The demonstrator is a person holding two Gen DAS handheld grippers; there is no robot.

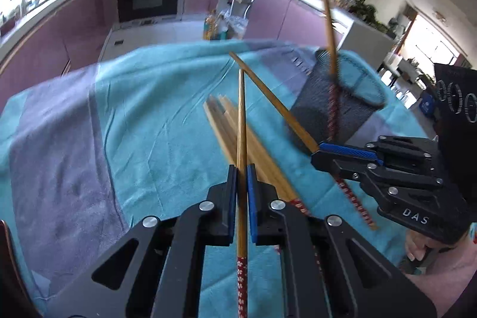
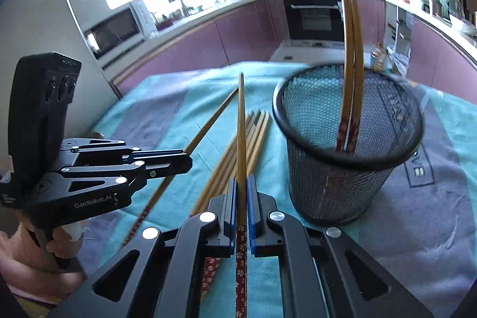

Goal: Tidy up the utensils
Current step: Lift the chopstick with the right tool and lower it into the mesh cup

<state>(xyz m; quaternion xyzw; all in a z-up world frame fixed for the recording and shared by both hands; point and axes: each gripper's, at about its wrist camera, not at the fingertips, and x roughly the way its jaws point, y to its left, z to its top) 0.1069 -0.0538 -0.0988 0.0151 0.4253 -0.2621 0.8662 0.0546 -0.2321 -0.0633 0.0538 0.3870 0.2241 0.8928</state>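
Each tool is clamped on one chopstick: the left tool (image 1: 241, 178) pinches its chopstick (image 1: 241, 121), the right tool (image 2: 242, 187) another (image 2: 241, 124), above loose chopsticks (image 2: 238, 151) beside the mesh cup (image 2: 337, 169) on the towel-covered surface (image 1: 149, 109).

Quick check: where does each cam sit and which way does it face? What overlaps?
Left wrist: sits on the left tool, looks forward over the teal towel toward the oven; own fingers clamp a wooden chopstick; the right tool enters from the right.
Right wrist: sits on the right tool, faces the black mesh cup; own fingers clamp a chopstick; the left tool shows at left.
Shared: towel, mesh cup, loose chopstick pile, oven.
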